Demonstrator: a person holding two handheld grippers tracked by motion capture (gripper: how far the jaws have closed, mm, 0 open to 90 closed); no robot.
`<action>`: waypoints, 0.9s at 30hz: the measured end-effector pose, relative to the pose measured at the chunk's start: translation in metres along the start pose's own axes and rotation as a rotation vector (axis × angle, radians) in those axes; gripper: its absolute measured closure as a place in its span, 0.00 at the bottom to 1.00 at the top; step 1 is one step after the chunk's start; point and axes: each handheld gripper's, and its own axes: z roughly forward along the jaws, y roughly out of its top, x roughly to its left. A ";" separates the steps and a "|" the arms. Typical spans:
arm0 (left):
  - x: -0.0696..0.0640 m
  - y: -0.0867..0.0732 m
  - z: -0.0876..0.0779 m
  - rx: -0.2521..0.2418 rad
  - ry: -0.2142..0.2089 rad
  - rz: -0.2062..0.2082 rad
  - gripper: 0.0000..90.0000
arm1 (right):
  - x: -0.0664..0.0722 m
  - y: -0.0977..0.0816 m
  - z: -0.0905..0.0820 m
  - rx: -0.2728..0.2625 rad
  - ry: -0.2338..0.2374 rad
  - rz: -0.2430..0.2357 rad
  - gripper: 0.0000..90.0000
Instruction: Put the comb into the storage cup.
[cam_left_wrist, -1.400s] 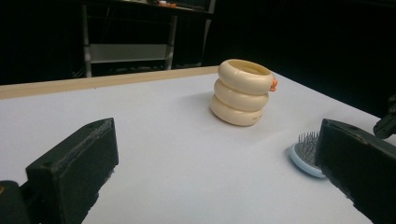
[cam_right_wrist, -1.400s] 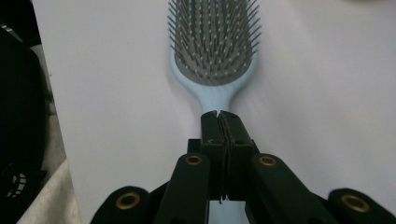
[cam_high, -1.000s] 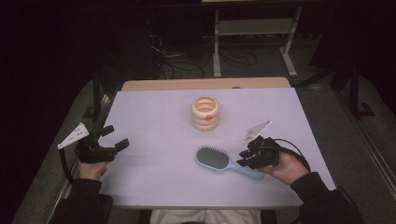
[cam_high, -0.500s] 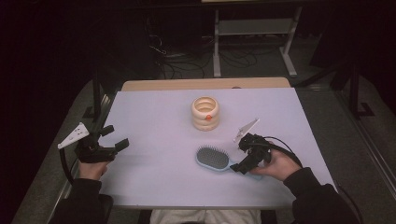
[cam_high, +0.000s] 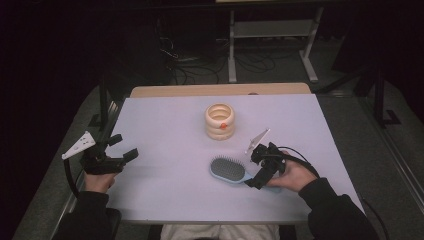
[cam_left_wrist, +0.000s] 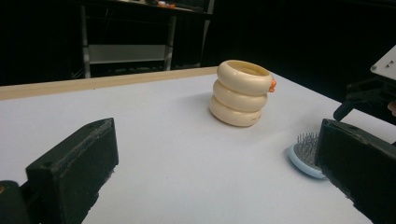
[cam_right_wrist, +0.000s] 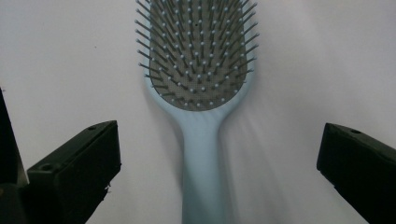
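Pale-blue plastic hairbrush (cam_right_wrist: 200, 84) lies bristles-up on my white counter (cam_high: 165, 130), its handle running between my right gripper's (cam_right_wrist: 219, 163) jaws, which have just been spreading wide, untouched.

Hairbrush (cam_high: 227, 169) on table (cam_high: 165, 125), near front of ring stack (cam_high: 220, 121)

Dark lab or studio: white work table (cam_high: 165, 130), metal rack (cam_high: 272, 30), loose cables on floor (cam_high: 185, 65).

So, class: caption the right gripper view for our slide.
Open tongs straddle the pale blue hairbrush, handle between the jaws, bristles up.
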 end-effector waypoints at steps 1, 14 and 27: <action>0.000 0.000 0.000 -0.002 -0.001 -0.004 0.00 | 0.000 0.000 0.002 0.007 0.005 -0.003 0.00; 0.001 0.000 0.000 -0.002 -0.001 -0.005 0.00 | 0.004 0.000 0.017 0.043 0.036 -0.034 0.05; 0.001 0.000 0.000 -0.001 -0.001 -0.004 0.00 | 0.004 -0.004 0.020 0.044 0.014 -0.039 0.37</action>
